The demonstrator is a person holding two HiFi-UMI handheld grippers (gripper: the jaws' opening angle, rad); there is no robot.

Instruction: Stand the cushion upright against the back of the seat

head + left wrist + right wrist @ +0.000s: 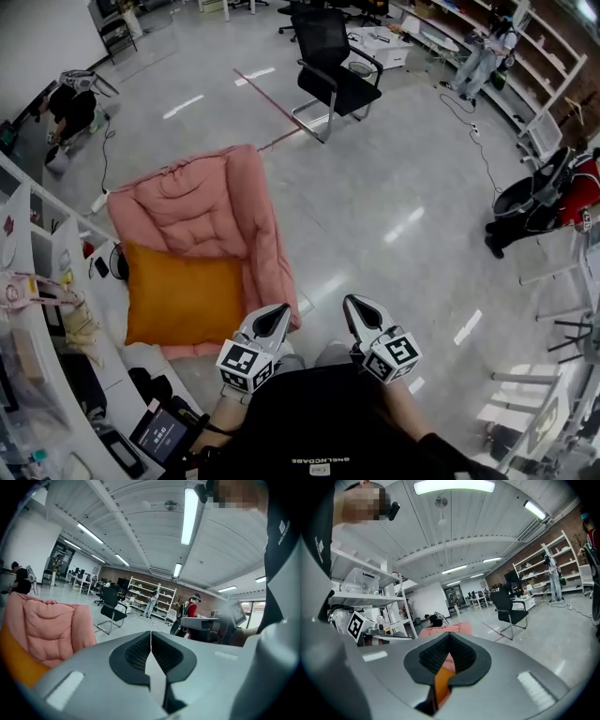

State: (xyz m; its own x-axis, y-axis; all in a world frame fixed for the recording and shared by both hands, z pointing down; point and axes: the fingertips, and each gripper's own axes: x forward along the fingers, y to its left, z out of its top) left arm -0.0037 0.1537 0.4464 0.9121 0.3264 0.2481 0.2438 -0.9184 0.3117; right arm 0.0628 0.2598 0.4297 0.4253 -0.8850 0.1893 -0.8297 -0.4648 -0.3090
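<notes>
Grey office floor [394, 187], pink seat [202, 202] with orange cushion [183, 292] lying flat on its base, near and left of left tool [278, 313], farther from right tool [359, 307]; both tools closed, empty.

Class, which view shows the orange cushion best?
Head view: the whole cushion lies flat on the pink seat. Left gripper view catches only an orange edge; right gripper view only a sliver.
</notes>
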